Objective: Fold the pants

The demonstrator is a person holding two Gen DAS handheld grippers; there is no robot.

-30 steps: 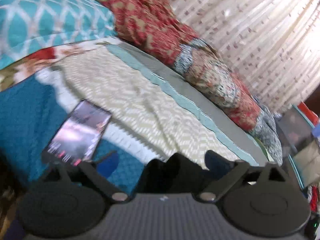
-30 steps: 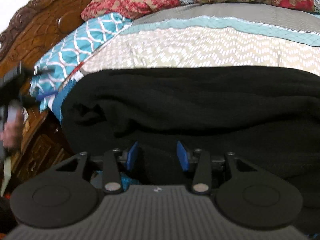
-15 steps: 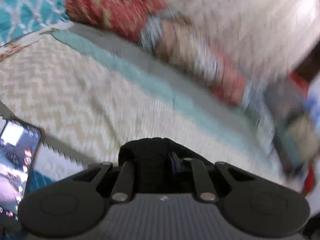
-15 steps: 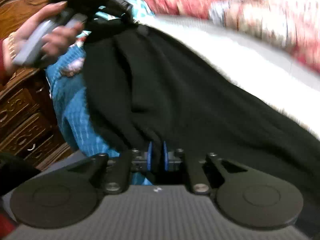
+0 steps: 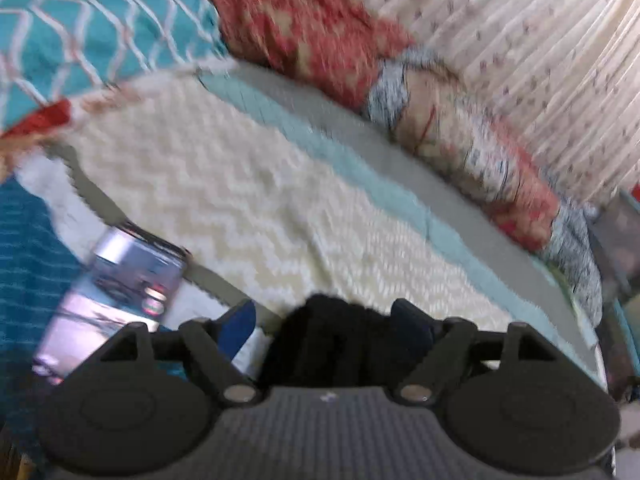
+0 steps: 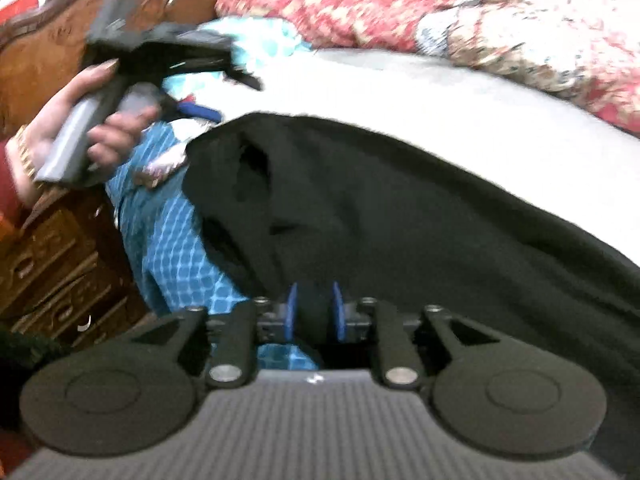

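In the left wrist view, a teal quilt (image 5: 28, 264) fills the near left, and a phone (image 5: 116, 288) lies on it with its screen lit, just left of the left gripper (image 5: 326, 322). That gripper's jaws have just been opening and now stand wide. A bunched end of the black pants (image 5: 340, 340) sits between the blue pads (image 5: 238, 326), and the left pad stands clear of the cloth. Beyond lies a cream blanket (image 5: 240, 192) with a pale teal and grey border. A teal pillow (image 5: 92, 28) is at the far left and a red patterned quilt (image 5: 304, 20) runs along the far side in front of a curtain (image 5: 540, 40).

In the right wrist view, a carved wooden headboard (image 6: 44, 60) is at the far left. In front of it a hand (image 6: 80, 128) holds the left gripper above the bed's left edge. The pants (image 6: 400, 216) spread from the centre to the near right over the blanket. At the near centre is the right gripper (image 6: 313, 312), whose jaws have just been opening a little and stand narrow, with a fold of the pants between the pads. Whether the pads press on it, I cannot tell.
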